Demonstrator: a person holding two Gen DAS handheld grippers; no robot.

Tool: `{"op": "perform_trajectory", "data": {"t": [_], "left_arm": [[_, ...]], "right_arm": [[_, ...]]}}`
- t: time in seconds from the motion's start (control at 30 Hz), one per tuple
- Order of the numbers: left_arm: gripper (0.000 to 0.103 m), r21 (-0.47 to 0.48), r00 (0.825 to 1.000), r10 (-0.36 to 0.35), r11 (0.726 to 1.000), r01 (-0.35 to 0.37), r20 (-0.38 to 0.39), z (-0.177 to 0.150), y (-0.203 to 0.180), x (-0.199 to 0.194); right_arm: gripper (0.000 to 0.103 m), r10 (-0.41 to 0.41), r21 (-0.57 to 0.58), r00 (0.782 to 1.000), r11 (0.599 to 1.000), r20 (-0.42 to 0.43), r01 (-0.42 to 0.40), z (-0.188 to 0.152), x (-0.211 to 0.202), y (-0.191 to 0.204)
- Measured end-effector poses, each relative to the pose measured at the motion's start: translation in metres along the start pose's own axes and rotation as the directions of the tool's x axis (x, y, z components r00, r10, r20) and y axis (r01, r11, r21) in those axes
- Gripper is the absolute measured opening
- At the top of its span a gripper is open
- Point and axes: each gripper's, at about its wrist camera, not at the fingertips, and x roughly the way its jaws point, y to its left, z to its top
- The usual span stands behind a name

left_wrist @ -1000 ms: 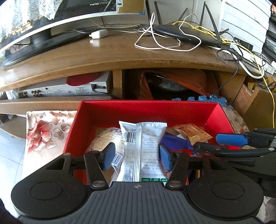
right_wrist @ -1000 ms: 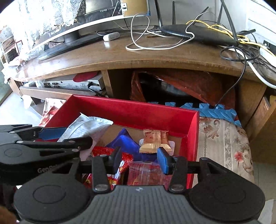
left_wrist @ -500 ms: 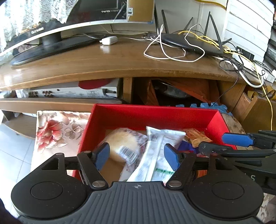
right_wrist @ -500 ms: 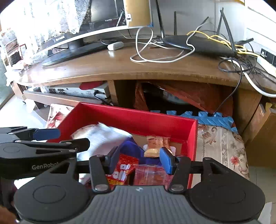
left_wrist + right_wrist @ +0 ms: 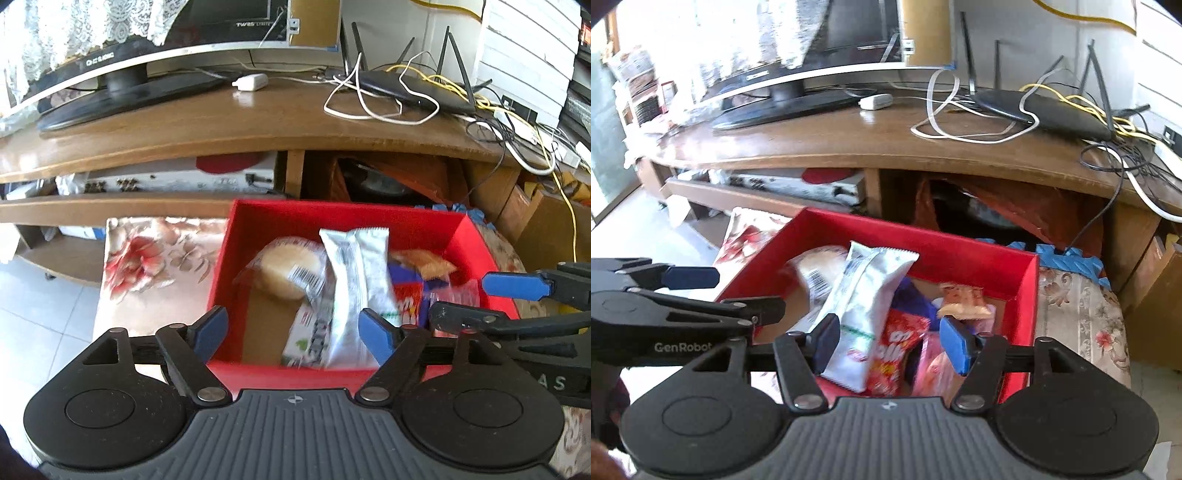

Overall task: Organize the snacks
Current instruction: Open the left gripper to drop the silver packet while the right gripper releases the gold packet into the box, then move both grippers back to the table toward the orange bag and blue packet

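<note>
The snacks sit in a red box (image 5: pixel 343 218) on a flowered cloth (image 5: pixel 147 254), in front of a wooden TV stand (image 5: pixel 258 125). A second ago the left gripper (image 5: pixel 293 328) had its blue pads close around a long silver packet (image 5: pixel 354 280). Now that packet lies loose in the middle of the box, leaning over a round bun in a clear wrapper (image 5: pixel 284 271). The left jaws are opening and stand wide, with nothing pinched. The near wall of the box and the packet's bottom end show in the gap, but the pads do not press on them. The right gripper (image 5: pixel 890 345) was nearly closed over the red bag (image 5: pixel 897 354) a second ago. Its jaws are opening too, and stand about half wide. The red bag and a pink bag (image 5: pixel 934 369) show between them at the near right corner of the box, but it holds neither. A small tan cracker pack (image 5: pixel 962 302) lies by the right wall. Both grippers sit a bit farther back from the box than before. So these snacks look dropped off in the box, and both grippers seem free for the next pick.
</note>
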Motion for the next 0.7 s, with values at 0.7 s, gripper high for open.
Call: {"op": "perform_trajectory", "data": {"t": [0.7], "left_arm": [[0.086, 0.075, 0.975, -0.136, 0.986, 0.151, -0.173, -0.056, 0.047, 0.009]], "right_arm": [[0.067, 0.200, -0.234, 0.932, 0.932, -0.301, -0.276, -0.089, 0.016, 0.094]]}}
